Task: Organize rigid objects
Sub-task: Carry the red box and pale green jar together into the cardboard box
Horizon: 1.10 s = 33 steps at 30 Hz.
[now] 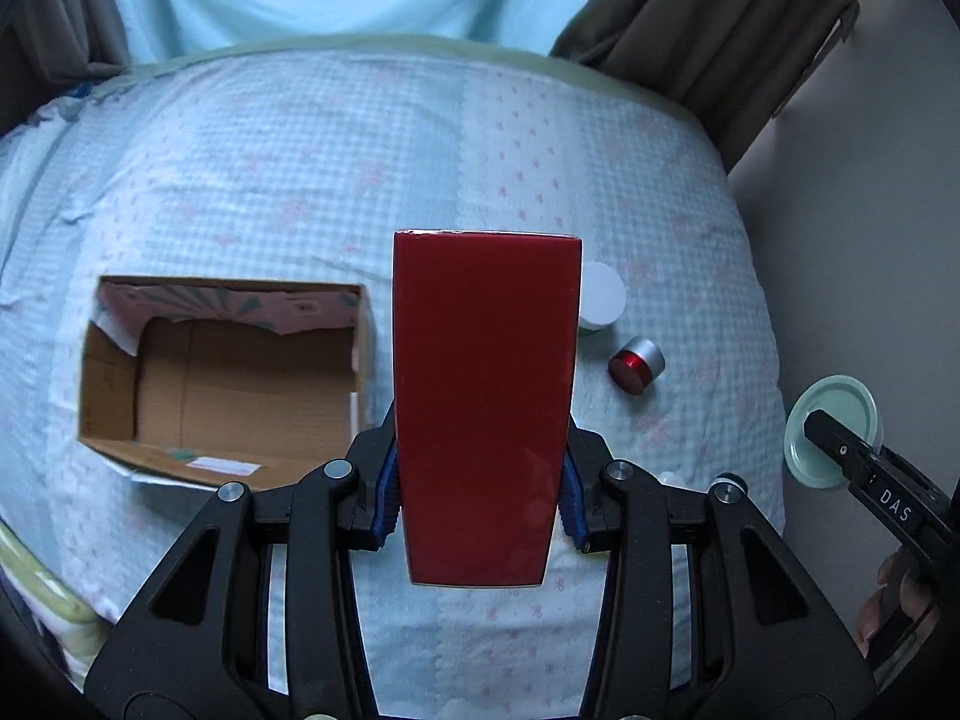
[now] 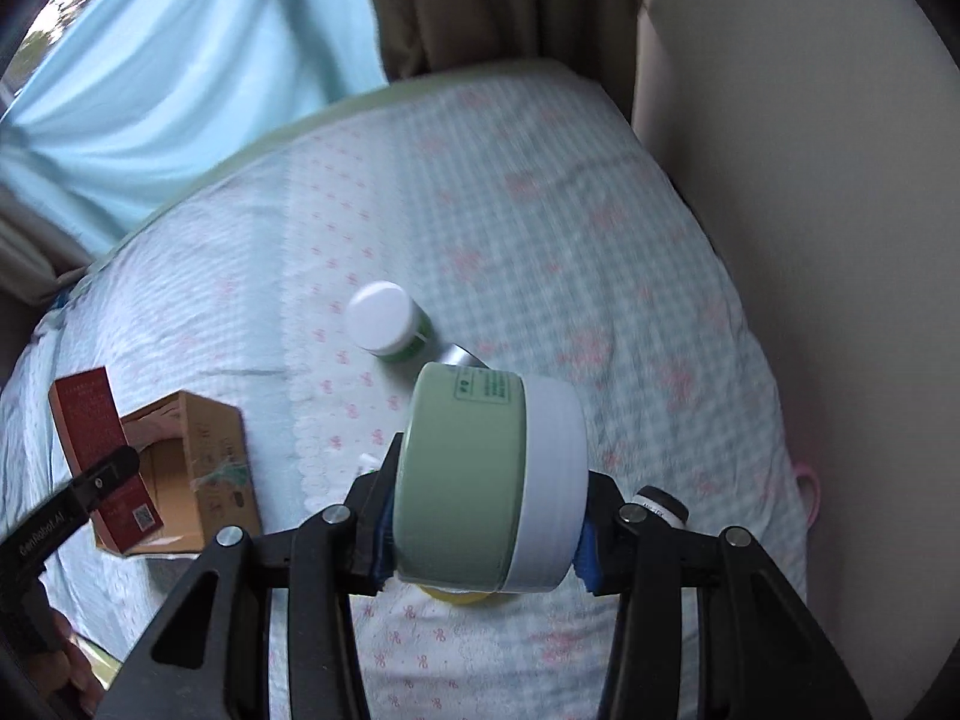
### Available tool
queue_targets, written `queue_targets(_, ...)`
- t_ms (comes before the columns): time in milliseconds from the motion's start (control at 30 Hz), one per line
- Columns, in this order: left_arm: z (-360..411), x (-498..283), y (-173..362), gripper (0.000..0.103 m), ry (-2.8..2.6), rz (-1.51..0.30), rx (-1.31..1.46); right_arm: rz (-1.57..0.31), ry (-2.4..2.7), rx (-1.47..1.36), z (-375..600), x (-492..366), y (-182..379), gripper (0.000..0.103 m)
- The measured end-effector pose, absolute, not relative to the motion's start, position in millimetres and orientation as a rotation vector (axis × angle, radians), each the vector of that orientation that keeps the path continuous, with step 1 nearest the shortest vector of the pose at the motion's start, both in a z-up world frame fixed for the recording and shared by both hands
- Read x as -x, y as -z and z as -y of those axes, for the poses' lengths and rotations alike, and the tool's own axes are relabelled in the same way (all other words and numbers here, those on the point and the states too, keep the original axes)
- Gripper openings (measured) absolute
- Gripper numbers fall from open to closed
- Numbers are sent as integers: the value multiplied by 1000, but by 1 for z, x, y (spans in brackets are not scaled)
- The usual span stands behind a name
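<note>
The tall glossy red rectangular box (image 1: 486,402) is clamped by its lower sides between the blue pads of the left gripper (image 1: 480,510), held in the air above the bed's checked pale-blue quilt (image 1: 270,168), just right of the open brown cardboard box (image 1: 225,378) near the quilt's left edge. The right gripper (image 2: 483,531) is clenched on a pale green round jar with a white lid (image 2: 489,480), lying sideways between its pads, above the quilt's right side. Risks from here: the red box is slick and gripped low, so a quick tilt could let it pivot or slide out. The jar's curved wall could roll in the pads — and drop onto the white-capped green bottle (image 2: 390,318) or the small red-and-silver jar (image 1: 637,363) below. Both grippers converging on the cardboard box might collide.
</note>
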<state>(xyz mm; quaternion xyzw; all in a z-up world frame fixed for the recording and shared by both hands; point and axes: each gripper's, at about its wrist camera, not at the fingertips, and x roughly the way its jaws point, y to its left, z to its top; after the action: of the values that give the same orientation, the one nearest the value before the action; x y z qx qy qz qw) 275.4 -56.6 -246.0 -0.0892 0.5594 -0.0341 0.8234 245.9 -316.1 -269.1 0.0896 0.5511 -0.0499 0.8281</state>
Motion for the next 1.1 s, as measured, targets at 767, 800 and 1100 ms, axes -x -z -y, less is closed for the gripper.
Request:
queue_targets(767,-188,-257,220,38,190,-1138,134,-1047,-24,-202,58,-224,209,41)
queue_targets(800,-197,-262,230,38,198,-1157,126,-1060,-30,-216,44,-229,214,41)
queue_targets(1100,-227,-297,322,38,232,-1277,20,-1217,-100,-191,-42,-267,269,42)
